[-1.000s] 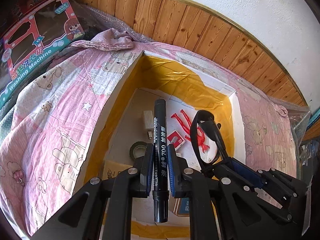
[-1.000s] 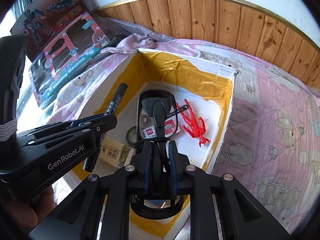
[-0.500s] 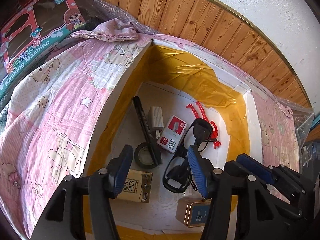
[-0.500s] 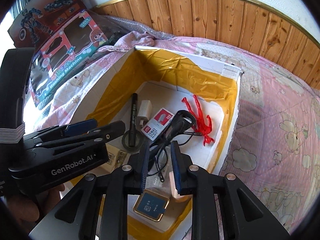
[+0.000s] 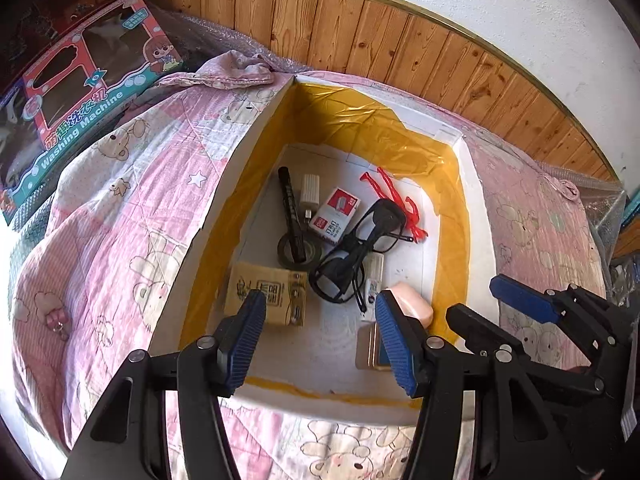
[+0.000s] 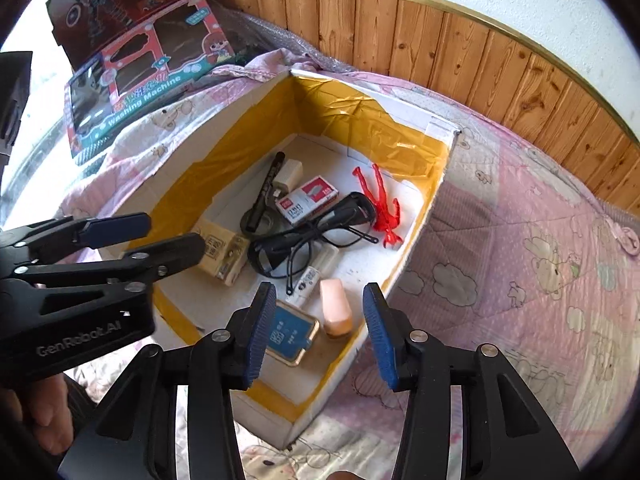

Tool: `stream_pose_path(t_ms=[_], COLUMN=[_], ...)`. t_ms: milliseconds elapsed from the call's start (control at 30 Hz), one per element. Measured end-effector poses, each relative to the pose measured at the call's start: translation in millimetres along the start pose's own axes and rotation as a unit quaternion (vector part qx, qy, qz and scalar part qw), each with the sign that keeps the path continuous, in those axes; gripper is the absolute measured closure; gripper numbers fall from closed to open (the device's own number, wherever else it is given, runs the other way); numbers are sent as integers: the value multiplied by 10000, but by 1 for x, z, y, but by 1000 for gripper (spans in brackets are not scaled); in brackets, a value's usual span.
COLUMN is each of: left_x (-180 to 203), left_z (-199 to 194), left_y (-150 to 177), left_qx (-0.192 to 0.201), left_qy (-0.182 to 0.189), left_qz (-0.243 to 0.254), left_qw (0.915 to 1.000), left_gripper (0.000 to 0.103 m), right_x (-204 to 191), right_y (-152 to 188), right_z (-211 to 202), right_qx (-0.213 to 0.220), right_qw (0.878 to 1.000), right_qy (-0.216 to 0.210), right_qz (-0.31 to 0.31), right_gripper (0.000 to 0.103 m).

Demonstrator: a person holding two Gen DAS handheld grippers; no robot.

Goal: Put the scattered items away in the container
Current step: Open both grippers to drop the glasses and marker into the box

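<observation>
A white box with yellow tape lining (image 5: pixel 264 132) (image 6: pixel 224 148) lies on a pink quilt. Inside it lie a black marker (image 5: pixel 291 216) (image 6: pixel 262 196) across a tape roll (image 5: pixel 285 249), black glasses (image 5: pixel 356 252) (image 6: pixel 308 236), a red figure (image 5: pixel 394 196) (image 6: pixel 382 204), a red-and-white staples box (image 5: pixel 334 216) (image 6: pixel 306 200), a white charger (image 5: pixel 310 191), a tan carton (image 5: pixel 266 298) (image 6: pixel 220 254), a pink eraser (image 6: pixel 336 308) and a blue tin (image 6: pixel 290 338). My left gripper (image 5: pixel 318 340) (image 6: pixel 164 232) hangs open and empty above the box's near end. My right gripper (image 6: pixel 320 332) (image 5: pixel 484 304) is open and empty too, near the box's right corner.
The pink bear-print quilt (image 5: pixel 120 208) (image 6: pixel 520 264) covers the bed around the box. A toy washing machine carton (image 5: pixel 80 92) (image 6: pixel 148 80) leans at the back left. Wooden panelling (image 5: pixel 400 52) runs behind. A person's hand (image 6: pixel 36 412) shows at lower left.
My left gripper let the black marker go; it now lies in the box across the tape roll. My right gripper released the black glasses into the box. Both grippers opened and drew back.
</observation>
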State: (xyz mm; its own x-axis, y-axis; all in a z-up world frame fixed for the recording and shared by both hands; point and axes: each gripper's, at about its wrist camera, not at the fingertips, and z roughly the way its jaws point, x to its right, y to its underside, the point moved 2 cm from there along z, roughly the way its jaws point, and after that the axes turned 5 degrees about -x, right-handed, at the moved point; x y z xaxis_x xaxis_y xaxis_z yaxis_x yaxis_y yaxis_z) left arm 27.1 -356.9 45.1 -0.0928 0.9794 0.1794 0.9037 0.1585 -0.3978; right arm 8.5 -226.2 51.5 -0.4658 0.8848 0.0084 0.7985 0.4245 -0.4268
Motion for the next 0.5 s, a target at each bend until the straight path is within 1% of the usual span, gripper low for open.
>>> stream_pose_path(t_ms=[33,133,233,367,500], left_x=[0,1,3,5,6], left_z=[-5,-19,-27,-34,-38], left_y=[6,25,42,60,70], left_qx=[16,70,75,41,30], left_qy=[-4,14,12,19,34], left_qz=[-2,-21,-31,-38,-50], left_qw=[10000,10000,10000,10000,10000], left_gripper=[45,45,45,45,45], right_x=[1,6,8,6,3], right_y=[5,19,30,40,45], right_z=[-1,-2,-4,-10,-17], right_qx=[-40,-274,-375,-350,-304], right_qw=[10000,9994,9987,9987,9990], right_qy=[13,-163,-285,-319,-293], right_qz=[19,115,173,175,138], right_gripper=[50,50,50,50,50])
